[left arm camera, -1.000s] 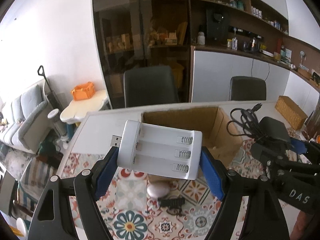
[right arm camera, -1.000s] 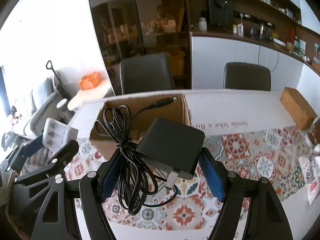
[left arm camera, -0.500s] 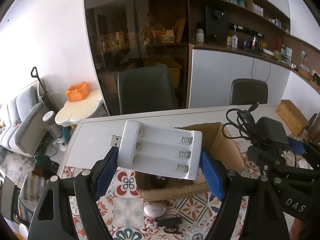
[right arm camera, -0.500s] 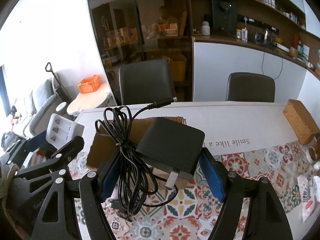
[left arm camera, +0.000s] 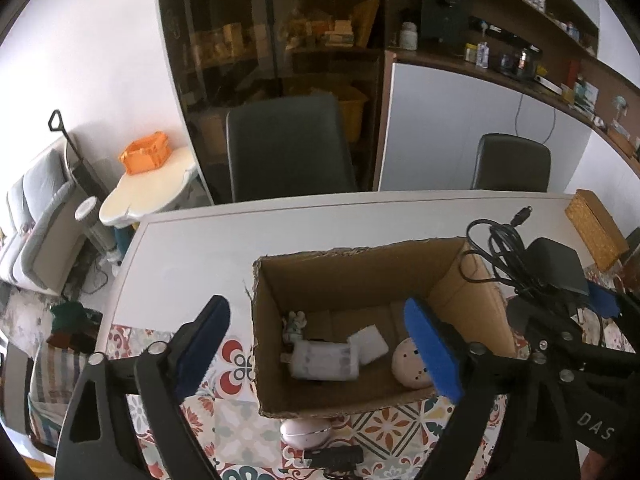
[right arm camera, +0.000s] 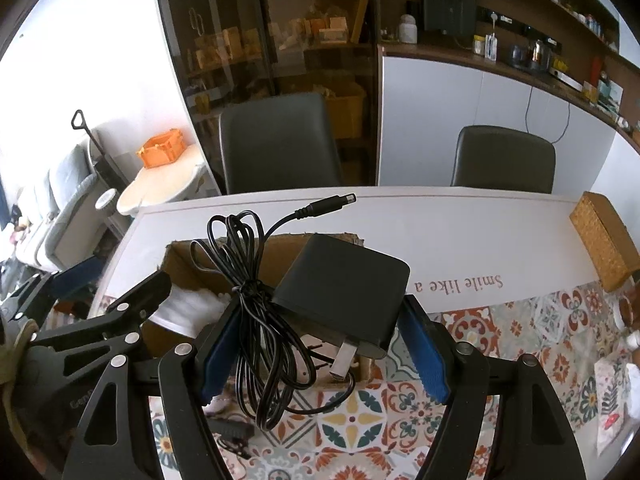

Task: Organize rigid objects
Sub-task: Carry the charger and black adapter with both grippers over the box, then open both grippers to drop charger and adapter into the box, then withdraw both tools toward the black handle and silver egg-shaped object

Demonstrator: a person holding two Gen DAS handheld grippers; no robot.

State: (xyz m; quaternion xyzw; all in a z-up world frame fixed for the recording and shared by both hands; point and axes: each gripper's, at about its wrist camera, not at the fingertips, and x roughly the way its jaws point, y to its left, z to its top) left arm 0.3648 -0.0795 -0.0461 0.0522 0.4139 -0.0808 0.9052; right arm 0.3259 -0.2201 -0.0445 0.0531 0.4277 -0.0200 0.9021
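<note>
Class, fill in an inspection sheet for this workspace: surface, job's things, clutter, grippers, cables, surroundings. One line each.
Surface: white table with a patterned tile mat.
Job's things: cardboard box holds a white charger; black power adapter held above the box.
Clutter: pink oval case in front of the box; woven box.
Grippers: left gripper open; right gripper shut on the adapter.
Cables: adapter cord, bundled.
Surroundings: two dark chairs, shelving.

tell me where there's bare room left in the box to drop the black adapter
The cardboard box has bare floor along its far wall and toward its right side. The near part is crowded: the white battery charger, a white block, a round pinkish item and a small figurine. The right gripper holds the black adapter.
</note>
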